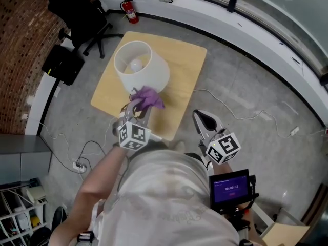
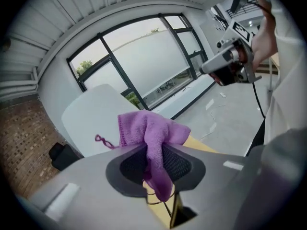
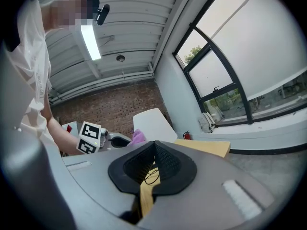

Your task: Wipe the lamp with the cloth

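Pinching the purple cloth (image 2: 149,128) between its jaws, the left tool (image 2: 154,153) holds it just beside the near side of the white lamp (image 1: 141,65) on the table (image 1: 190,65), apparently ready to wipe; the right tool (image 3: 154,150), jaws together and empty, hangs clear at right.

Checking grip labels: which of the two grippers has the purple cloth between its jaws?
The left gripper: its jaws clamp the purple cloth by the white lamp; the right gripper holds nothing.

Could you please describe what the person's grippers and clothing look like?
The left gripper and right gripper are both smooth grey shells with black textured pads. Each carries a white cube printed with black square markers. The person wears a pale short-sleeved shirt.
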Action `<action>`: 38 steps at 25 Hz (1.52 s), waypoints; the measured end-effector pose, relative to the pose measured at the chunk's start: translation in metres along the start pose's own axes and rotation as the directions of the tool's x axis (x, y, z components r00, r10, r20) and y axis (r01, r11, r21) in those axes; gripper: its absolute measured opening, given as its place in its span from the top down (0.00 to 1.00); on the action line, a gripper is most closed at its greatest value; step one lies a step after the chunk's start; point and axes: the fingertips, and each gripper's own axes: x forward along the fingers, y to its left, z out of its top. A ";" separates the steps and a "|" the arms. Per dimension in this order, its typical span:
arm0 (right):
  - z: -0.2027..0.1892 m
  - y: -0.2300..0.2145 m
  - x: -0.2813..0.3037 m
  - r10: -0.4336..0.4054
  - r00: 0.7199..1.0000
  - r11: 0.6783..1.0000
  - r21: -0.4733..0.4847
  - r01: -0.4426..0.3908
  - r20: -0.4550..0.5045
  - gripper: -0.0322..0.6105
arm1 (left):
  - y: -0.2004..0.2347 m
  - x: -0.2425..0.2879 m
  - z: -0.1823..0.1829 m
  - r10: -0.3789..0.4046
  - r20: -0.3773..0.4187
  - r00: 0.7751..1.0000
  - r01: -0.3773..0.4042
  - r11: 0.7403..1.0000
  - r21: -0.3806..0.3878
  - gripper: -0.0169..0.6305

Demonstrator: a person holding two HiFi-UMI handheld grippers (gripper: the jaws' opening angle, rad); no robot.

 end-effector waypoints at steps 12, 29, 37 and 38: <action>0.010 -0.005 -0.006 -0.024 0.998 0.999 0.026 0.022 0.051 0.93 | 0.068 -0.029 0.132 0.165 0.130 0.978 -0.186 0.966 0.180 0.84; -0.012 -0.030 -0.029 -0.120 0.992 0.990 0.080 0.116 0.047 0.93 | 0.008 0.050 0.040 -0.011 -0.117 0.993 0.025 0.993 0.118 0.84; -0.005 -0.015 -0.058 -0.120 0.991 0.991 0.070 0.116 0.057 0.93 | -0.037 0.021 0.028 -0.127 -0.129 0.983 0.135 0.989 0.053 0.84; -0.004 -0.014 -0.054 -0.110 0.993 0.992 0.064 0.107 0.050 0.93 | -0.034 0.015 0.031 -0.136 -0.106 0.985 0.140 0.989 0.039 0.84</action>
